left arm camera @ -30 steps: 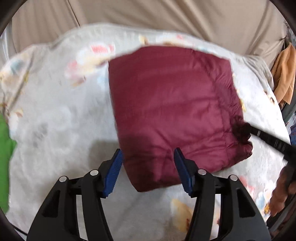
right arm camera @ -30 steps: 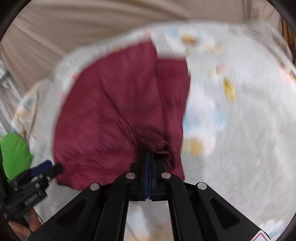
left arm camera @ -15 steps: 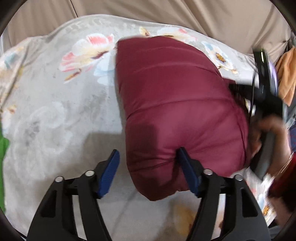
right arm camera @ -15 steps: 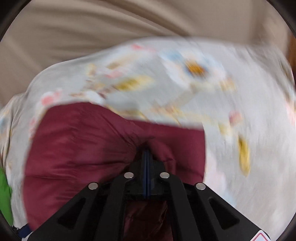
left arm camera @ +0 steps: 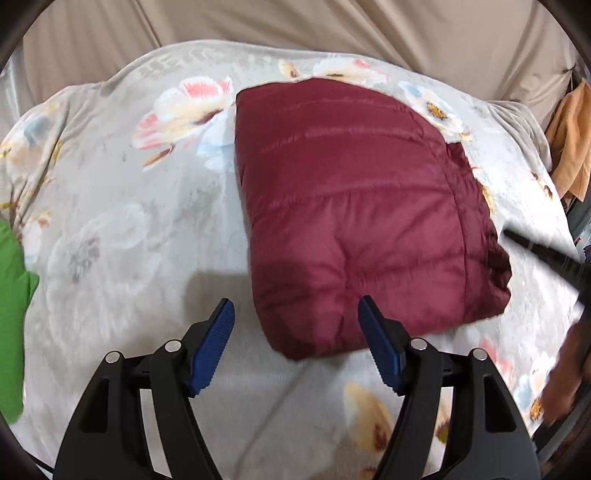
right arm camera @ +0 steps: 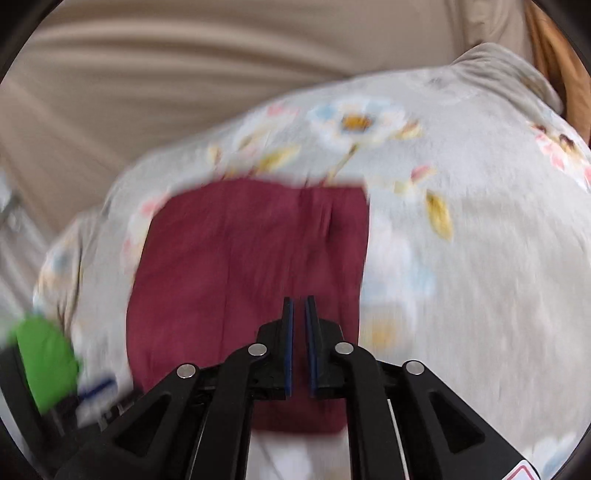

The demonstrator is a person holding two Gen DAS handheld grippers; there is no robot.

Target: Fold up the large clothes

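Observation:
A maroon quilted puffer jacket [left arm camera: 354,206] lies folded into a compact block on a floral grey blanket [left arm camera: 122,229]. My left gripper [left arm camera: 295,314] is open and empty, its blue pads either side of the jacket's near corner, just above it. In the right wrist view the jacket [right arm camera: 236,266] is blurred by motion. My right gripper [right arm camera: 299,310] hovers over it with the jaws a narrow slit apart and nothing between them. Its black tip [left arm camera: 539,251] shows in the left wrist view, off the jacket's right edge.
A green garment [left arm camera: 11,295] lies at the blanket's left edge and also shows in the right wrist view [right arm camera: 44,362]. An orange cloth [left arm camera: 569,147] hangs at the far right. A beige curtain [left arm camera: 295,26] stands behind the blanket.
My right gripper has let go of the jacket's edge, parted slightly and pulled back. The folded-over layer now lies flat. My left gripper stays open at the near corner.

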